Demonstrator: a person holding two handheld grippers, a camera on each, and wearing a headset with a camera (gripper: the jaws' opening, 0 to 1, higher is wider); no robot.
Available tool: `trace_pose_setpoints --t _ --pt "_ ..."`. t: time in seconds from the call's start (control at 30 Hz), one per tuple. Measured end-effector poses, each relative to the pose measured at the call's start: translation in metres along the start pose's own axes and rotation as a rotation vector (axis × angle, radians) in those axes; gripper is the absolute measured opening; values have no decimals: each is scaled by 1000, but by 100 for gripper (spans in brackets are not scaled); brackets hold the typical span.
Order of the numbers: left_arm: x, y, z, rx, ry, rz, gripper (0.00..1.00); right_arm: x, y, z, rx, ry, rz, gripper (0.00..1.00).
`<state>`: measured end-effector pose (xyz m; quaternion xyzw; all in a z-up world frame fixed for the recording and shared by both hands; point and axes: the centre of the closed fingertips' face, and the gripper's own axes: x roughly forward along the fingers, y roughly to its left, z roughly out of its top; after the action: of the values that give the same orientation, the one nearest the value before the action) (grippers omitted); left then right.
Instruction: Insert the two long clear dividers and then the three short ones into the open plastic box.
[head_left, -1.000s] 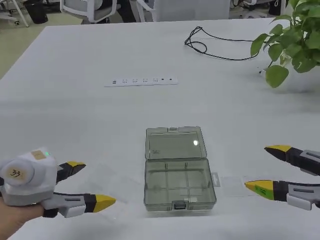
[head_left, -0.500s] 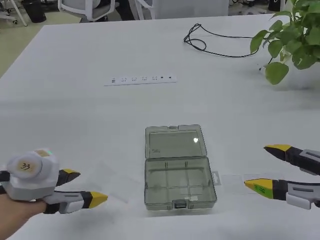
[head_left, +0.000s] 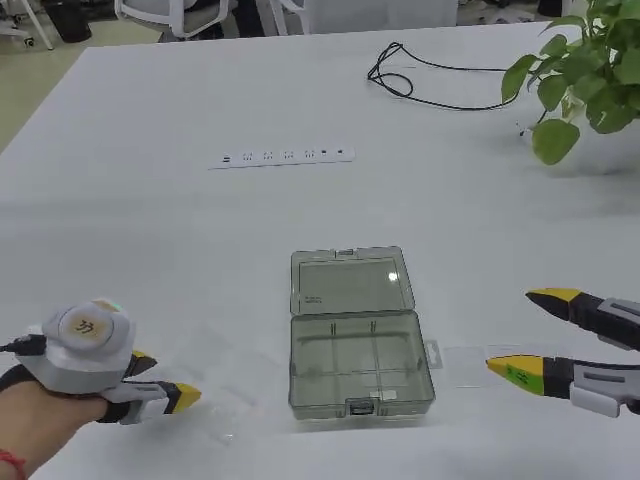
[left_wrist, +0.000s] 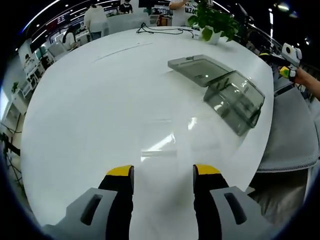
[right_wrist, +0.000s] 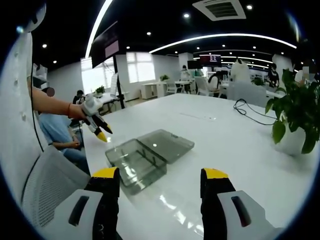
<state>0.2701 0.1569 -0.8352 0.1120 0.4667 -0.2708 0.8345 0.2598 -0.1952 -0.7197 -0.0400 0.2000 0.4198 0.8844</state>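
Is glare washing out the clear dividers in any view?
Head view: light is even, and a clear divider is only a faint outline right of the box. Left gripper view: ceiling-light glare streaks the table just ahead of the left gripper.

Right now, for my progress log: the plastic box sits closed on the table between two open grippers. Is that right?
No: the plastic box is open, its lid laid back flat, as the head view shows. It does sit on the table between the open left gripper and right gripper.
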Motion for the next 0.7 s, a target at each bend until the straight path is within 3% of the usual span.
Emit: trace_pose_setpoints --t 0.4,0.7 --pt "10 1 -9 15 85 31 42 0 0 1 2 -4 -3 66" --pt "11 4 -8 25 120 61 37 0 -1 1 5 -7 -8 66"
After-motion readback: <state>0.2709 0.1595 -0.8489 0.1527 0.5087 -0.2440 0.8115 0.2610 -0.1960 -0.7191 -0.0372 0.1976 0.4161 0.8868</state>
